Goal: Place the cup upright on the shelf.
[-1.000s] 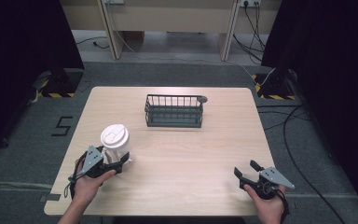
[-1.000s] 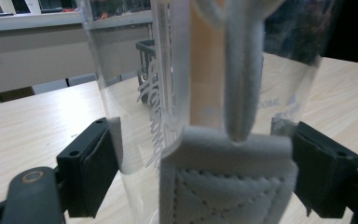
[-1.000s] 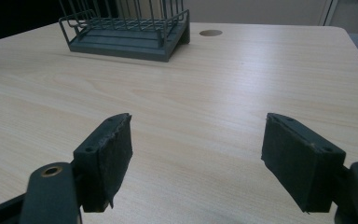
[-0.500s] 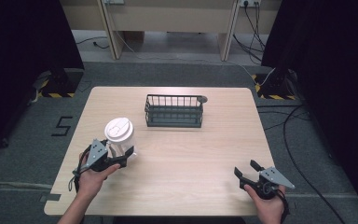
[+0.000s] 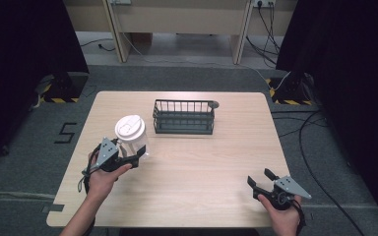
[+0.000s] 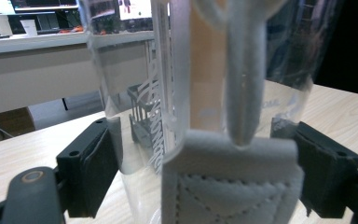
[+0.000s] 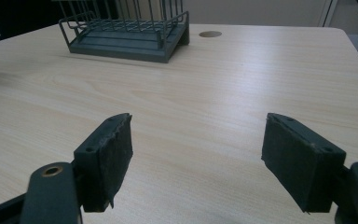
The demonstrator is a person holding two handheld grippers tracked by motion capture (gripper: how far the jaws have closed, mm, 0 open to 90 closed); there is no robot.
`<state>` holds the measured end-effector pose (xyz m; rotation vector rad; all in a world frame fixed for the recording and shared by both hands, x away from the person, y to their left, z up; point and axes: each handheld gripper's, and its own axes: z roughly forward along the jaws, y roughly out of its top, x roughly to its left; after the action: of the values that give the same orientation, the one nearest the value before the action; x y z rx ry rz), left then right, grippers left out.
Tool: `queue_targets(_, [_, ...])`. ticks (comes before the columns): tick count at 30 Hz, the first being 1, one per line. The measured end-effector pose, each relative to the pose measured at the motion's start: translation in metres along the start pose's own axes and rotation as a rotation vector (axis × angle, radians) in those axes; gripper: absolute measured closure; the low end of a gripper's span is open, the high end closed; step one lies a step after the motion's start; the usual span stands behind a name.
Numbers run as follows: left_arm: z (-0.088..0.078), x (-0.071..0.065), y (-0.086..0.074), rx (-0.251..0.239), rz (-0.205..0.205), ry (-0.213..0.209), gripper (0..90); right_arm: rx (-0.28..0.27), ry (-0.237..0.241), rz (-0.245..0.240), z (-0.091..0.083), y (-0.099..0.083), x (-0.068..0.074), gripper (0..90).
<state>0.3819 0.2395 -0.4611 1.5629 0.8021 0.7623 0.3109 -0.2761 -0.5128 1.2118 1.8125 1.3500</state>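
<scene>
Slippage is our main worry: the left gripper (image 5: 137, 154), in the lower left of the high view, is clamped on a clear plastic jar (image 5: 134, 141) with a white lid (image 5: 129, 126), and in the left gripper view we see the two black pads (image 6: 97, 175) pressed against the smooth curved wall low on the jar, with a grey fabric strap (image 6: 233, 182) running up its front. The jar sits left of centre in the high view; whether it is off the table (image 5: 216, 172) or resting on it we cannot tell. We judge the work in hand to be carrying it toward the wire basket (image 5: 183, 117), which stands at upper centre, well apart from the jar. Held low with the lid high above the pads, the jar could tip or rotate in the grip if we swing it quickly, and the slick wall gives the pads little to bite on. A tighter squeeze might bow the thin plastic. At the basket, the rim is the next hazard: if we come in too low the jar's base would catch the wires and shove the basket along the table, or knock the jar askew. The strap could also snag on a wire. The right gripper (image 5: 261, 181), at the lower right of the high view, rests with its jaws wide apart and holds nothing, as the right gripper view confirms; it is too far off to steady the basket (image 7: 126, 32).
</scene>
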Motion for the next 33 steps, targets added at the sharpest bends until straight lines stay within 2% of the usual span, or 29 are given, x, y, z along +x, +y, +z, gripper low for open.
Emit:
queue_targets(7, [0.012, -0.003, 0.008, -0.003, 0.004, -0.021, 17.1, -0.001, 0.000, 0.002, 0.000, 0.000, 0.000, 25.1])
queue_targets(23, [0.038, -0.009, 0.018, -0.008, -0.002, -0.038, 17.1, -0.001, -0.001, 0.000, 0.000, 0.000, -0.001, 25.1])
queue_targets(33, [0.054, -0.011, 0.033, -0.023, 0.019, -0.038, 17.1, -0.003, -0.002, 0.004, 0.000, 0.000, -0.001, 25.1])
